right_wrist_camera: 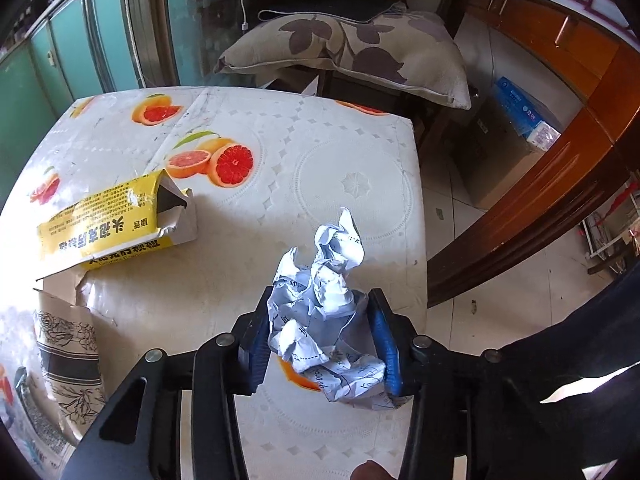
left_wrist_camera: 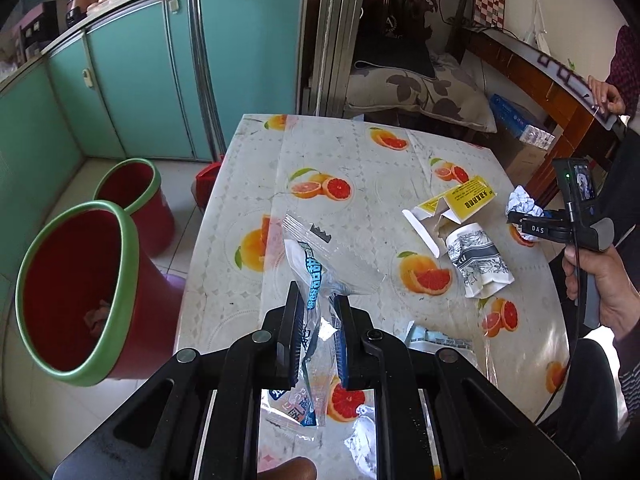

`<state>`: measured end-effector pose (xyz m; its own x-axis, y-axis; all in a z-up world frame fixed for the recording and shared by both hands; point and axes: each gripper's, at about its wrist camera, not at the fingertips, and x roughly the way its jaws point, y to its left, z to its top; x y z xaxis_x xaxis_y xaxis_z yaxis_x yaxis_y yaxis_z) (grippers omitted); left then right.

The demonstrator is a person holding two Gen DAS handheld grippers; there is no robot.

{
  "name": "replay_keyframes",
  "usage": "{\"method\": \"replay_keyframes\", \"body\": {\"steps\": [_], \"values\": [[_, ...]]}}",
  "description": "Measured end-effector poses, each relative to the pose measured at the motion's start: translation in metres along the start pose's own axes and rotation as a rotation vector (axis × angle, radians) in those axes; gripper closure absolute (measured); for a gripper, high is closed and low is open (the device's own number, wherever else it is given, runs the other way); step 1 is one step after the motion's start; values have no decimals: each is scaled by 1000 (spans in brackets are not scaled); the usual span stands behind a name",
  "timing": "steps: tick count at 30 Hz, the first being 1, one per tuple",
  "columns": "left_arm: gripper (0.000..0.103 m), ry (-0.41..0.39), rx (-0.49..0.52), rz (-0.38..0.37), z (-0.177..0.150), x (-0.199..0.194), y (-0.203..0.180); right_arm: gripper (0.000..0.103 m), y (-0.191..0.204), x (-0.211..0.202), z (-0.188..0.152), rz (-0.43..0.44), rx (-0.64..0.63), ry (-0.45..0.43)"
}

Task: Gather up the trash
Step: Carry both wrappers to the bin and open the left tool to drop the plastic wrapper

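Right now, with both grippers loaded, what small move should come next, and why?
Probably swing the left gripper, shut on the clear wrapper, over the nearer red bin and release: it is held above the table, and the bin stands open beside it.

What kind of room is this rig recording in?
Most likely a lived-in home, a kitchen-dining corner. A table under a grapefruit-print oilcloth stands beside teal kitchen cabinets, with a cooking pot on the counter and a leaf-print cushion on a seat behind the table.
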<state>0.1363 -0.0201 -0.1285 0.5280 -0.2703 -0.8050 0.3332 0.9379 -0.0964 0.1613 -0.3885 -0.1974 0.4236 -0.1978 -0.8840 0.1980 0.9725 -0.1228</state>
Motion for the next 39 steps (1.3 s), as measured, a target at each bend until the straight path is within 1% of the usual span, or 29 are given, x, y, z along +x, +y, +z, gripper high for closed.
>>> {"method": "replay_keyframes", "body": {"steps": [2, 6, 10, 14, 17, 19, 23, 25, 28, 32, 34, 38, 39], "values": [[90, -14, -2, 6, 0, -7, 2, 61, 1, -15, 0, -2, 3, -30], [90, -47, -19, 18, 4, -17, 6, 61, 10, -64, -1, 15, 1, -128], [90, -84, -38, 33, 11, -28, 14, 61, 26, -116, -6, 35, -11, -221], [90, -121, -62, 49, 19, -41, 25, 61, 50, -158, -11, 69, -46, -293], [90, -157, -78, 67, 26, -53, 34, 61, 67, -183, -12, 107, -65, -334], [90, -182, -95, 73, 32, -62, 44, 61, 81, -192, -10, 152, -80, -344], [90, -223, -131, 124, 44, -75, 72, 61, 114, -207, -6, 200, -126, -357], [90, -236, -151, 158, 49, -81, 90, 61, 129, -213, -3, 209, -147, -374], [90, -222, -183, 222, 50, -79, 118, 61, 150, -222, 1, 236, -170, -386], [90, -185, -241, 286, 44, -68, 159, 61, 175, -233, 8, 260, -207, -401], [90, -168, -261, 308, 38, -61, 177, 61, 187, -240, 10, 258, -233, -420], [90, -106, -303, 344, 25, -39, 207, 61, 208, -253, 14, 271, -269, -439], [90, -96, -317, 340, 21, -34, 213, 61, 213, -255, 14, 274, -277, -441]]}}
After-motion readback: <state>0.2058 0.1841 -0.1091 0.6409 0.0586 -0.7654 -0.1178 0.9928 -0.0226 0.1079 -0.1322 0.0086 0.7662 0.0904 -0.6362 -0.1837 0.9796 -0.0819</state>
